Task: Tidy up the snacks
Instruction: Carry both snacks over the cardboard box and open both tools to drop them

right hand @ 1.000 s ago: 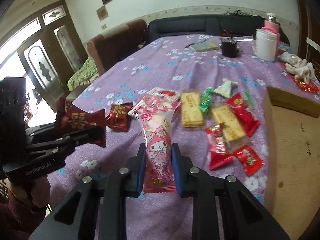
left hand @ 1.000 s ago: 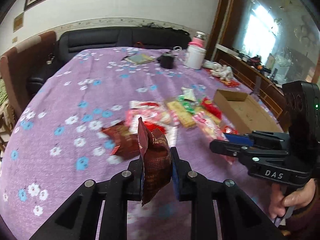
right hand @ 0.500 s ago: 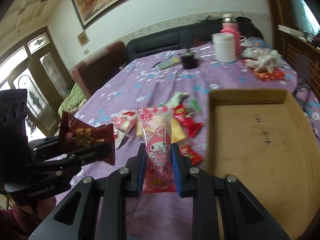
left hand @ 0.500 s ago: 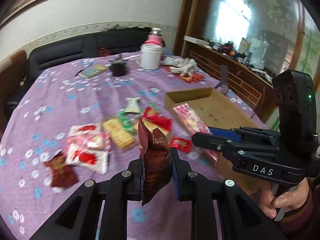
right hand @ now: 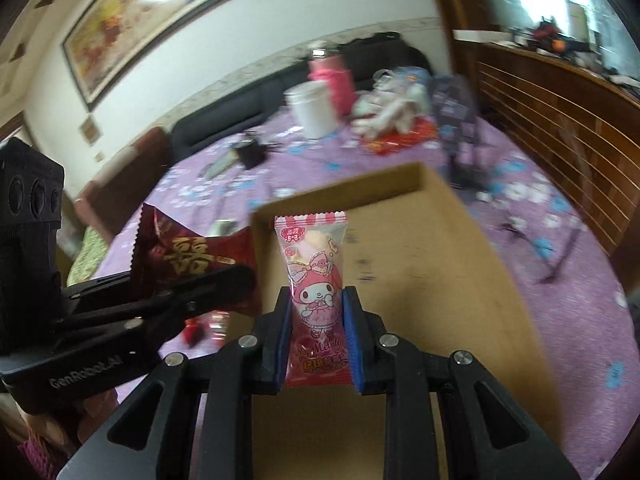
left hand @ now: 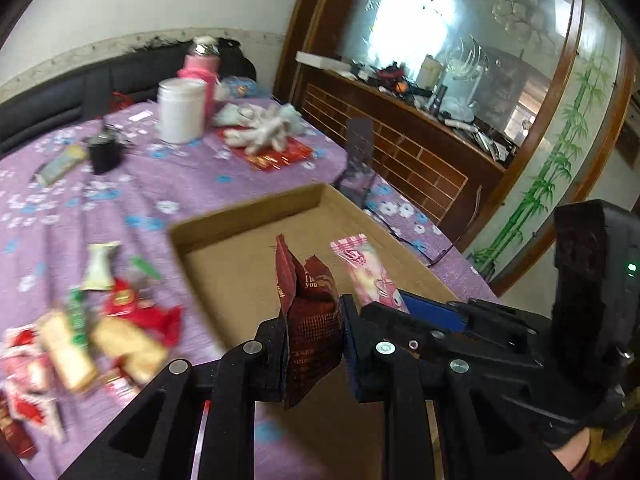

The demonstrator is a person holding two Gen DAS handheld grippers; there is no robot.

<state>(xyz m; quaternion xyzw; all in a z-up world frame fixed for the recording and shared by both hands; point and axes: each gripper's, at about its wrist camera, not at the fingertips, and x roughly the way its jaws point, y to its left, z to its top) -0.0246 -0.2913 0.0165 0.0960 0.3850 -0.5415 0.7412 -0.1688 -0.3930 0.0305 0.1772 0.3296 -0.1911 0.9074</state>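
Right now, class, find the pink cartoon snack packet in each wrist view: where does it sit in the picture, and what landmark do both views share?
Left wrist view: the pink cartoon snack packet is right of centre, pinched in the right gripper, over the cardboard box.
Right wrist view: the packet stands upright at bottom centre between the blue pads.
Shared landmark: the white jar at the table's far end.
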